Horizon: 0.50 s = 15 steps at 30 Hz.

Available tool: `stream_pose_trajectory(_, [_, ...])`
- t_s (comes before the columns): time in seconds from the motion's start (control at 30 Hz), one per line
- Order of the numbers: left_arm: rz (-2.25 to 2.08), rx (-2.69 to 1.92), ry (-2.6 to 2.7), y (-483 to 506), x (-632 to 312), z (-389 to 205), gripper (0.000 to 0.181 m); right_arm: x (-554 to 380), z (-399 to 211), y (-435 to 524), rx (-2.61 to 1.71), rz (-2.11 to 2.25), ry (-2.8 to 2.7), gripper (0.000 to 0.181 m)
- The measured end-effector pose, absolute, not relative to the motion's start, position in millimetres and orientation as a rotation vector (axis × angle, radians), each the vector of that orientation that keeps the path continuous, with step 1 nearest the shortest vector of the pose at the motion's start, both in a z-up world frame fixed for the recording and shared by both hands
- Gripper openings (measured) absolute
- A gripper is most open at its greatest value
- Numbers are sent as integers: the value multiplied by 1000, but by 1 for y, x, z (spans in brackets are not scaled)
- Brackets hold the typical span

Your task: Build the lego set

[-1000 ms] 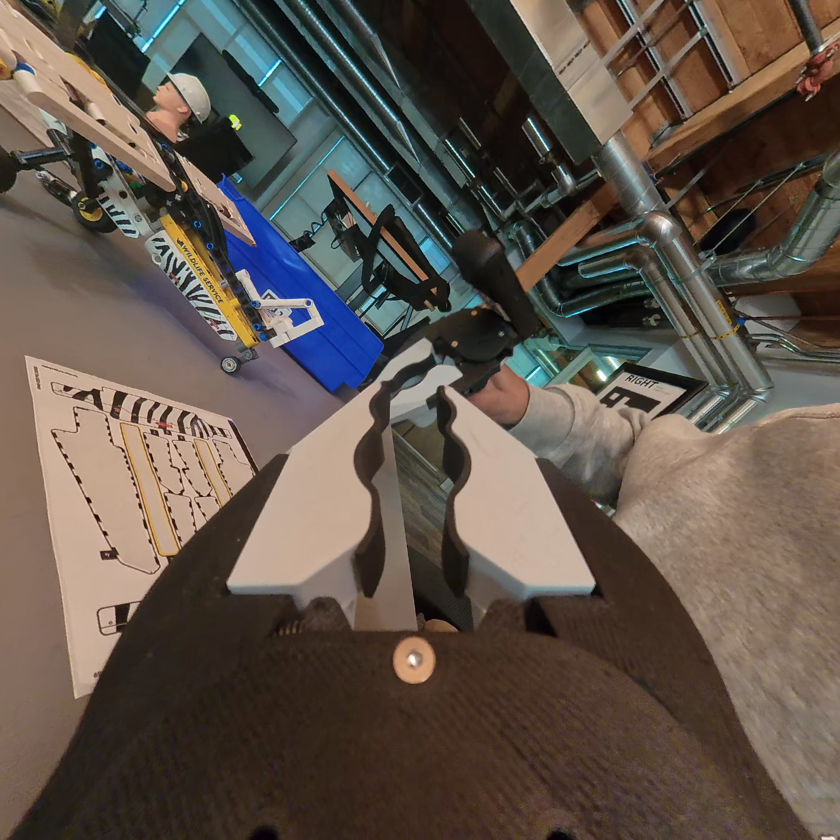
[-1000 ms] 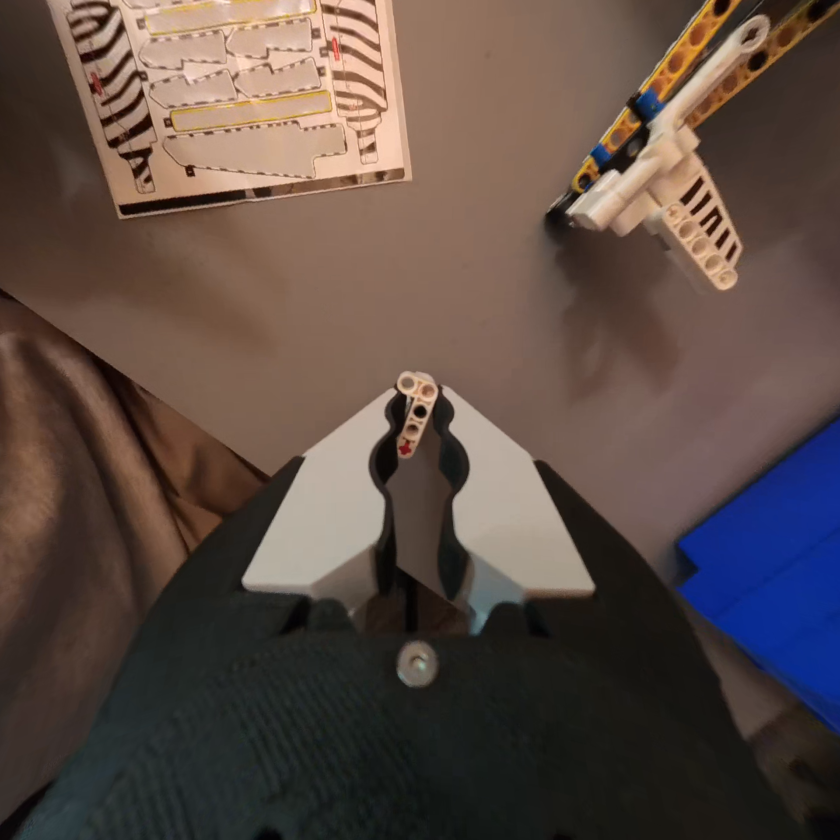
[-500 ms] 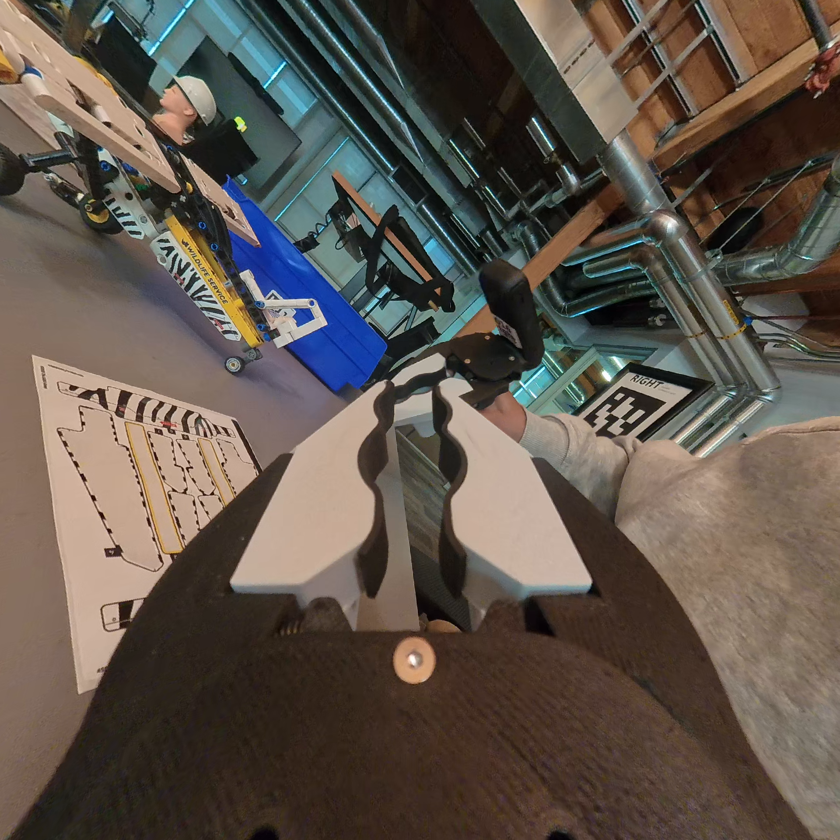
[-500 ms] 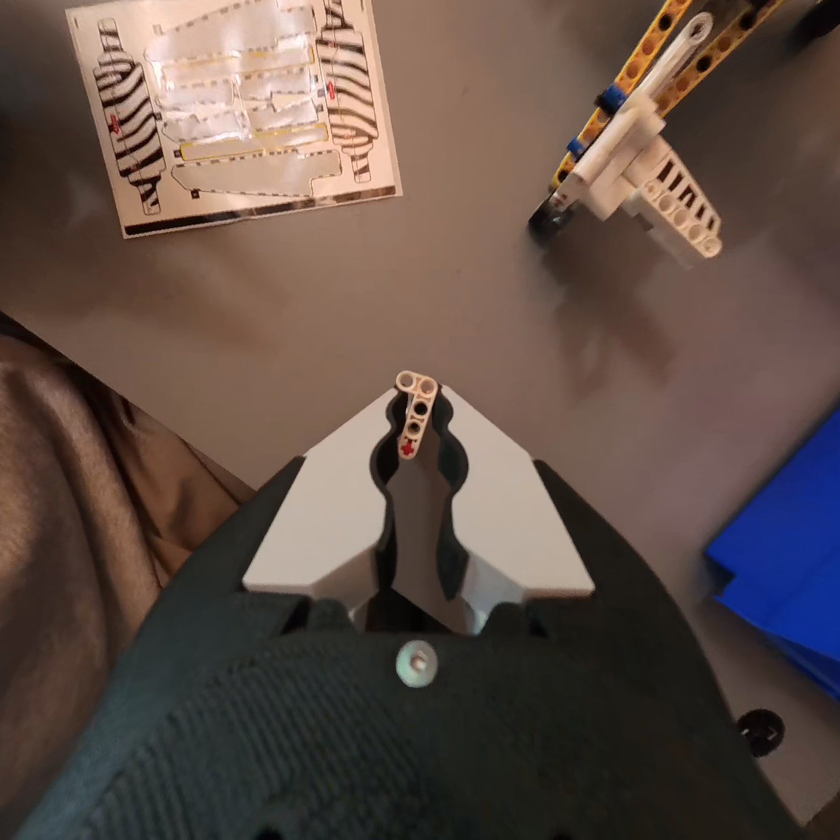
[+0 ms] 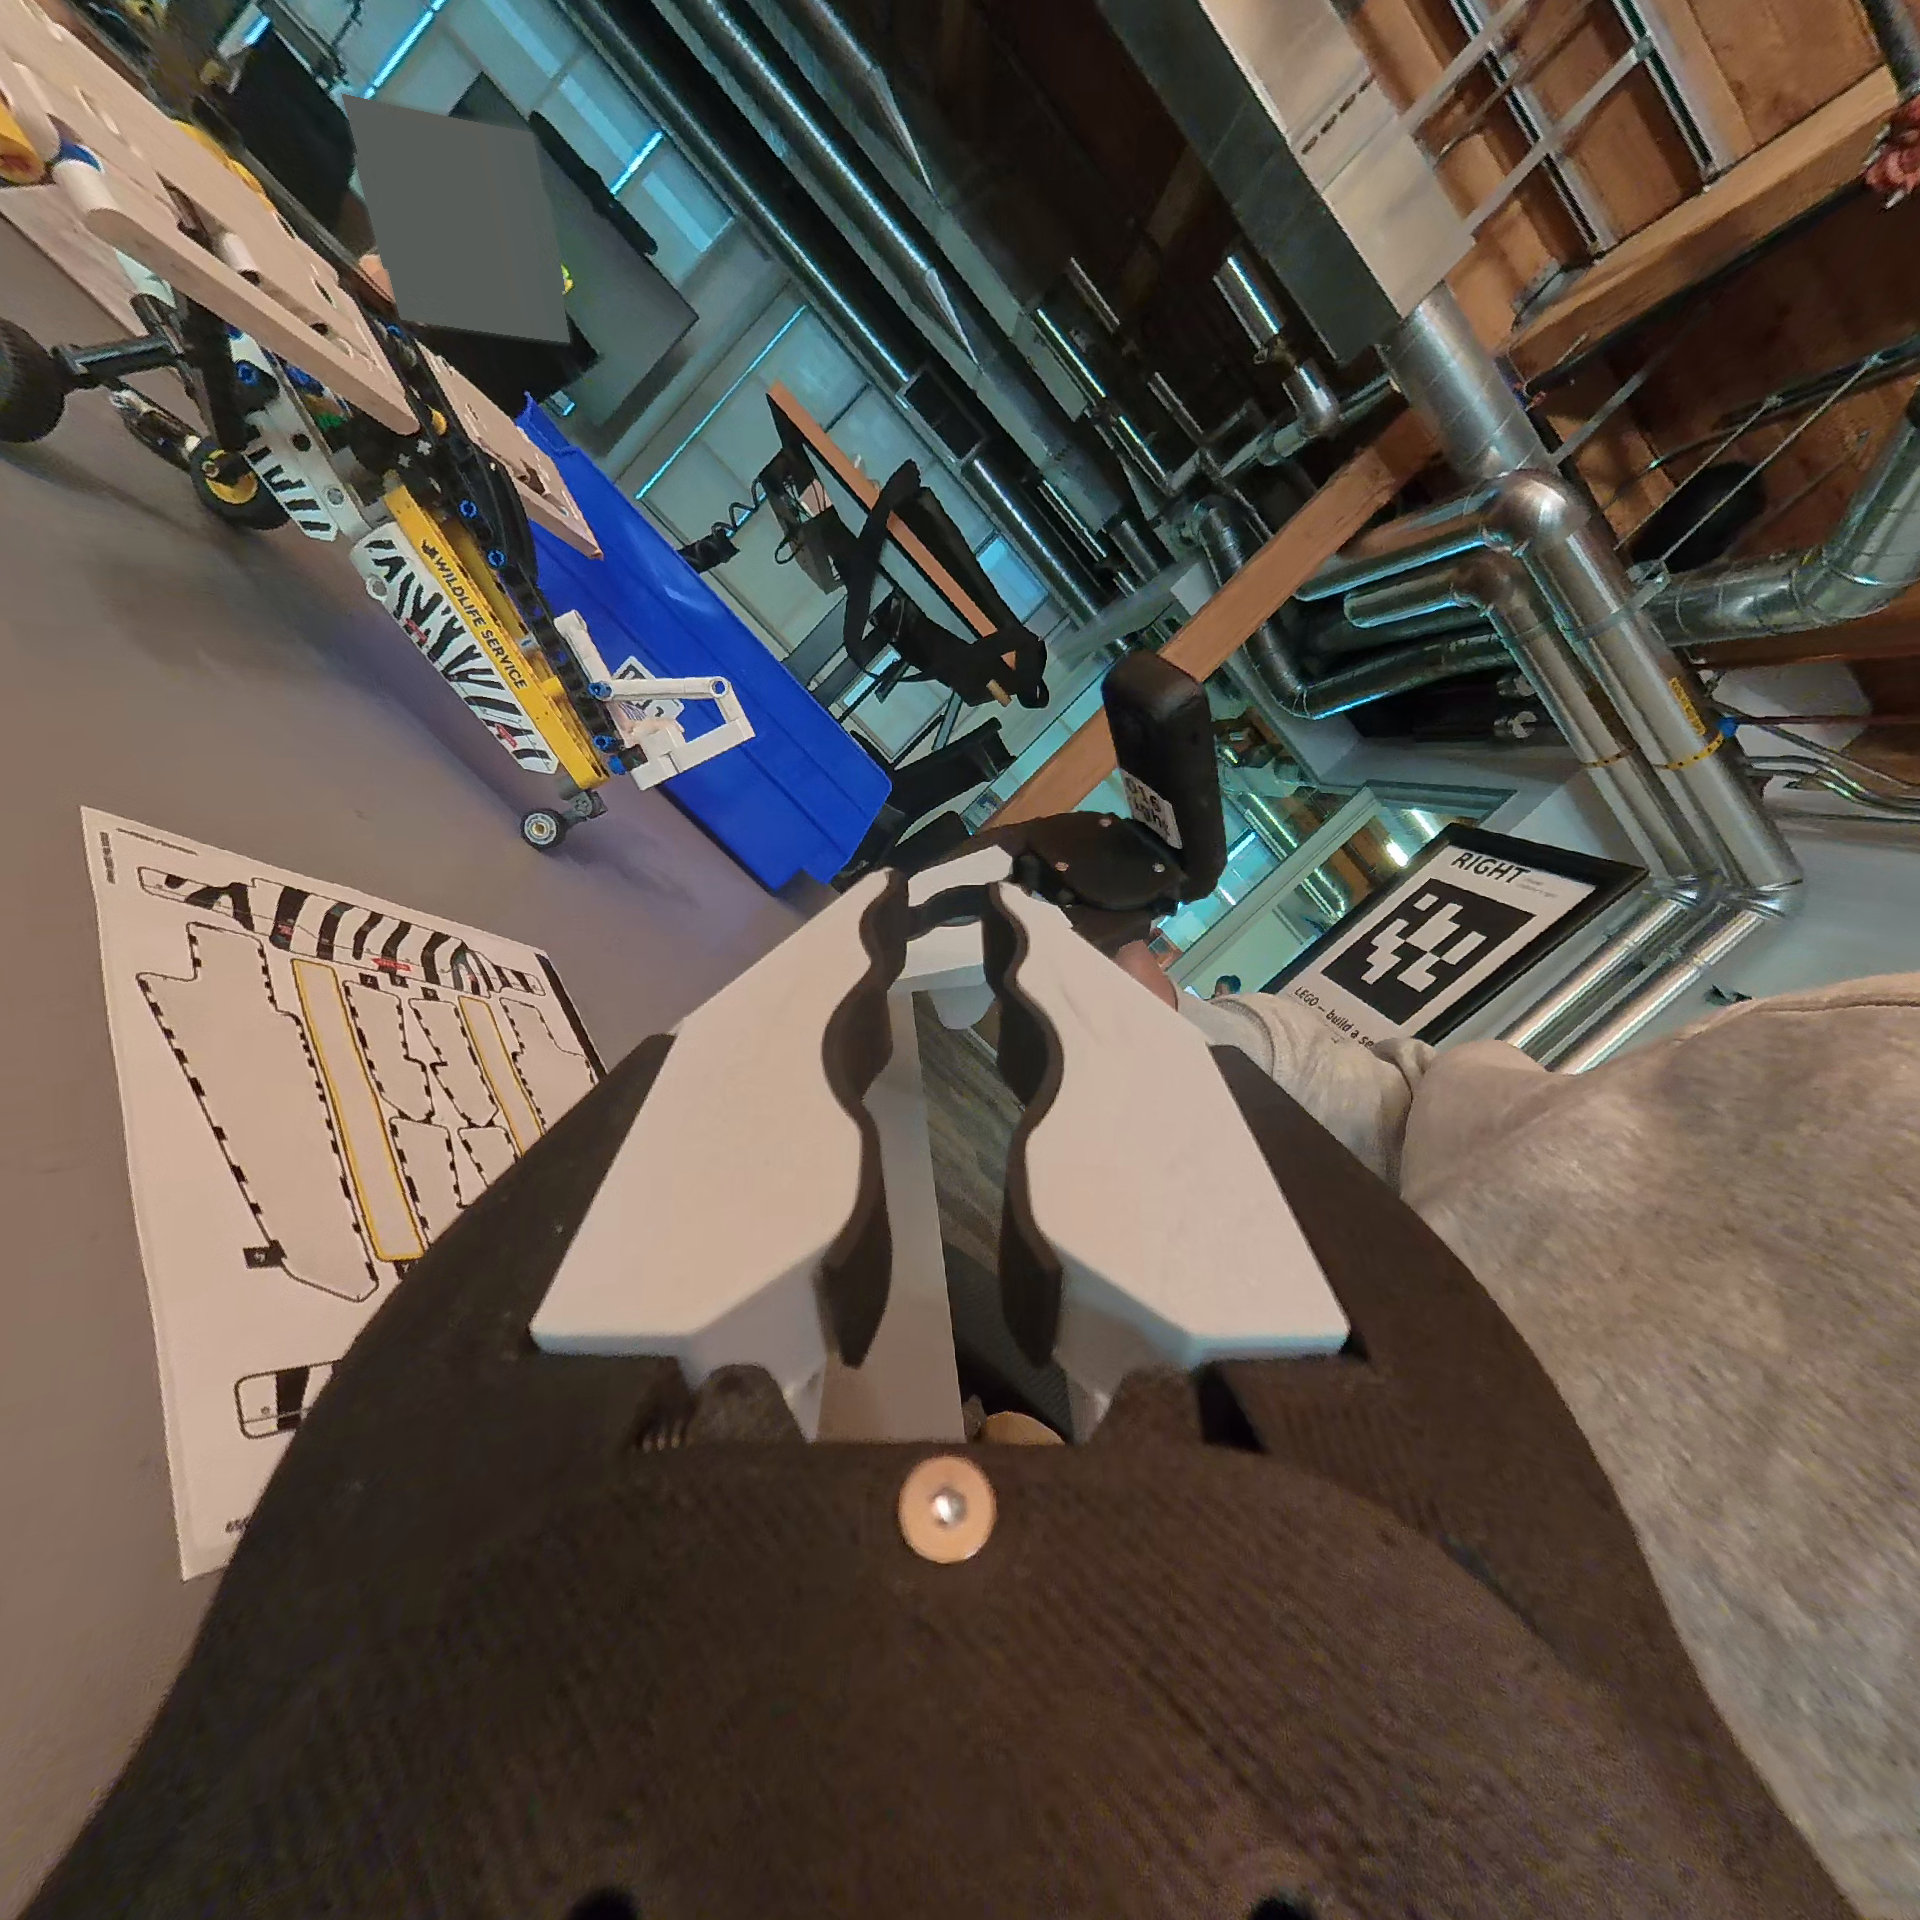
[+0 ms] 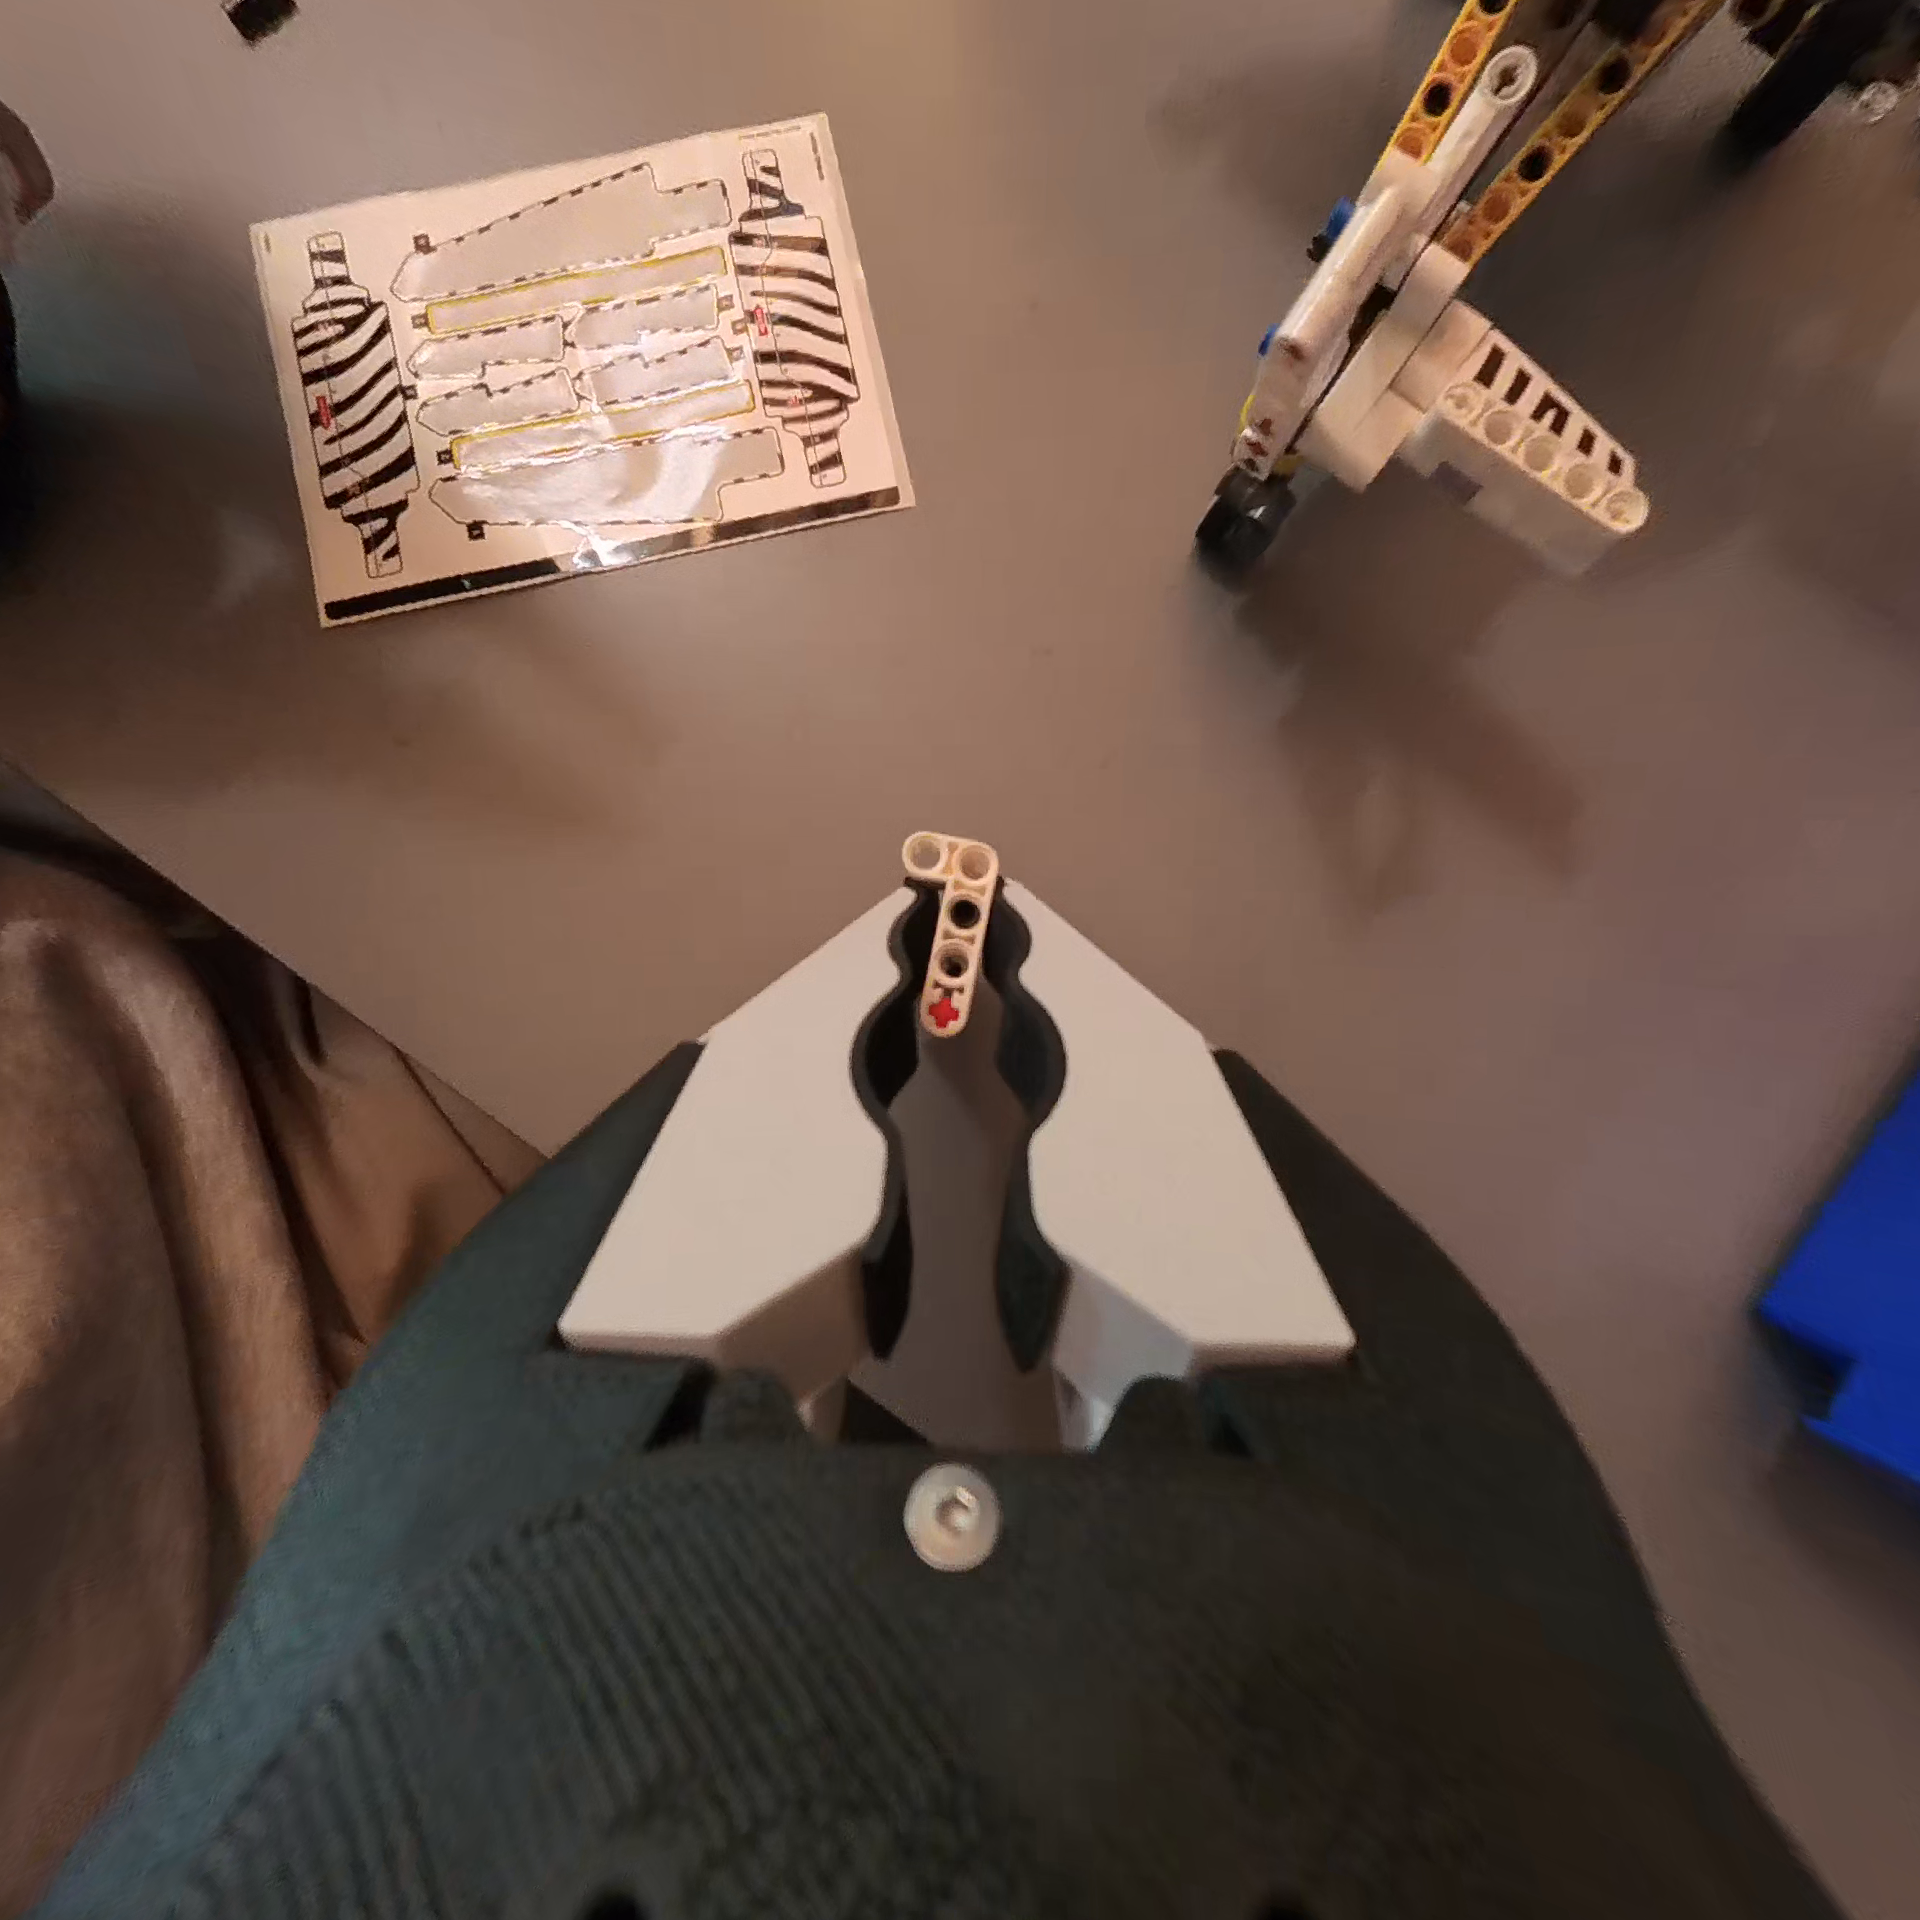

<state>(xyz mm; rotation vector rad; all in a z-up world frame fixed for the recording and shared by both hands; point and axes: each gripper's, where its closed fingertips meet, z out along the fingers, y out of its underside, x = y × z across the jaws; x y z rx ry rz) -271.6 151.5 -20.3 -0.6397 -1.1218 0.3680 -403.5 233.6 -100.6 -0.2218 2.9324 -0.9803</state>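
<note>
My right gripper [image 6: 951, 883] is shut on a small white L-shaped beam [image 6: 956, 935] with a red cross axle at its near end, and holds it above the grey table [image 6: 1039, 675]. The part-built model [image 6: 1434, 312], yellow and white beams with zebra-striped panels, stands at the upper right. It also shows in the left wrist view [image 5: 488, 644], far left. My left gripper [image 5: 940, 899] is open and empty, off the table edge, pointing at the right gripper's black handle [image 5: 1153, 790].
A sticker sheet [image 6: 582, 364] with zebra stripes lies flat on the table, also in the left wrist view [image 5: 312, 1091]. A blue bin [image 6: 1849, 1340] stands at the right, behind the model [image 5: 727, 727]. A grey sleeve [image 5: 1558, 1299] fills the right side. Left tips to right tips: about 20 centimeters.
My right gripper has risen away from the table with the beam still in it, so the sticker sheet and model show farther off and lower. The left gripper has barely moved.
</note>
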Motion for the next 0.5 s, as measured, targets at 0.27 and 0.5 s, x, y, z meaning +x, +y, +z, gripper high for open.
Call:
stream_pose_trajectory(0.27, [363, -639, -1123, 152, -272, -21, 11, -405, -119, 240, -207, -1060, 2914, 7])
stream_pose_trajectory(0.5, [363, -640, -1125, 152, -272, -21, 11, -410, -83, 231, 8, -1257, 2696, 6])
